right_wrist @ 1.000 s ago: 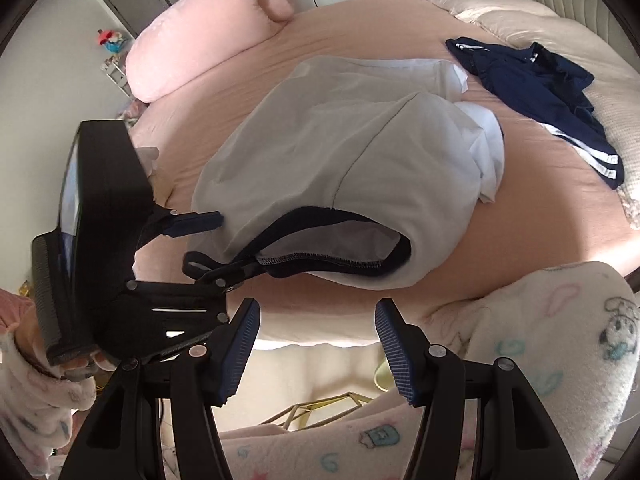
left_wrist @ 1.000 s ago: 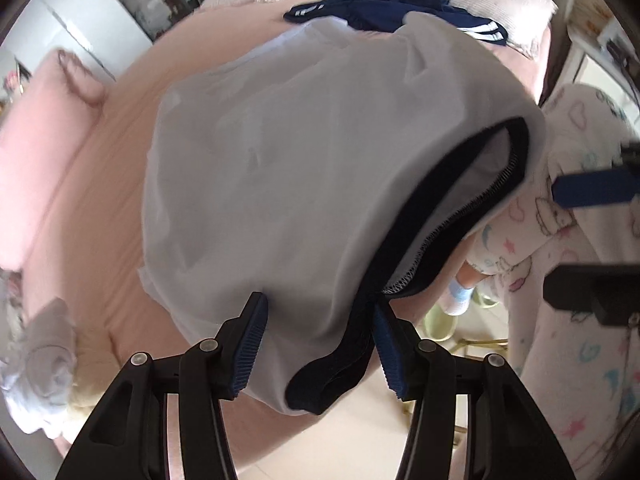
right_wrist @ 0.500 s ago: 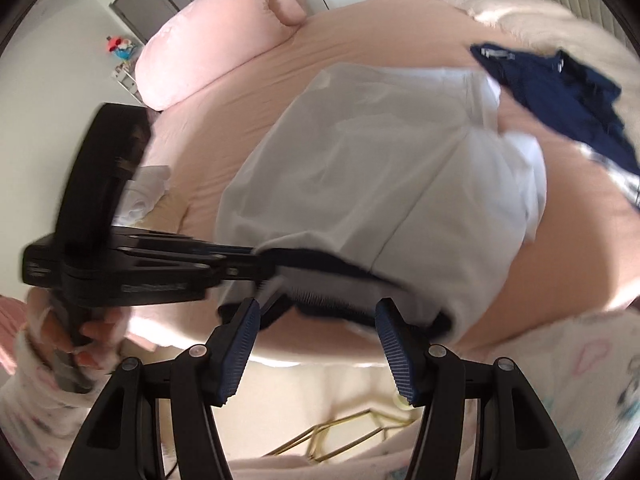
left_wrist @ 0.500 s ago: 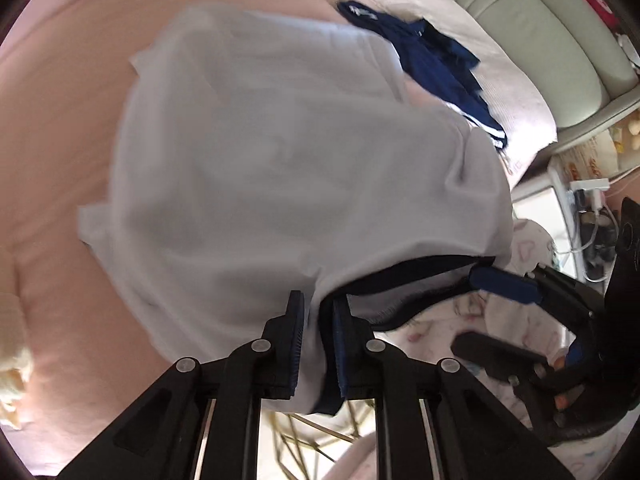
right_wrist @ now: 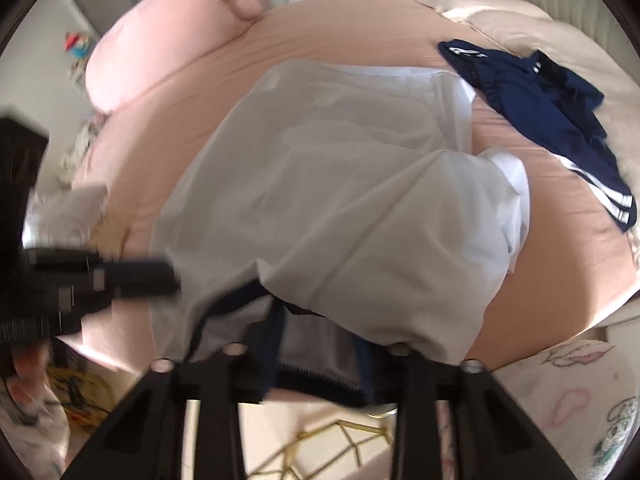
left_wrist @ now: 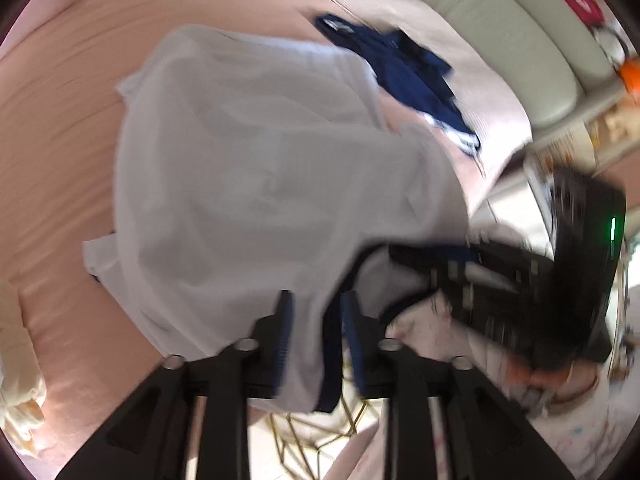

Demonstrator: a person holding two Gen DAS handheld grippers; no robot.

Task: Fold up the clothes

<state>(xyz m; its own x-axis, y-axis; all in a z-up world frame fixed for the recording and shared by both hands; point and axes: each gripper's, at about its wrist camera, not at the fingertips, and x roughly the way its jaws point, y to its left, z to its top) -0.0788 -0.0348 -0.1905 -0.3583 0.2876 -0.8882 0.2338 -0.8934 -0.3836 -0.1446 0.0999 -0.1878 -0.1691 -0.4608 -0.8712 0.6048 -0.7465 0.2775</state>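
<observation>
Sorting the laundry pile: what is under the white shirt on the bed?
The white shirt lies on the pink sheet. Its far corner reaches the navy shorts. Anything beneath its middle is covered.

**Black grippers, blue pads, printed pyjamas**

Each black plastic left gripper (left_wrist: 316, 332) and black plastic right gripper (right_wrist: 320, 344) has two angular arms with cut-out triangular windows and a round silver screw head at each joint. The fingers carry ribbed blue pads (left_wrist: 285, 336). A small green light (left_wrist: 613, 227) glows on the right unit's boxy black body. The person wears fleecy white pyjamas (right_wrist: 576, 408) printed with pink hearts and cartoon figures.
</observation>
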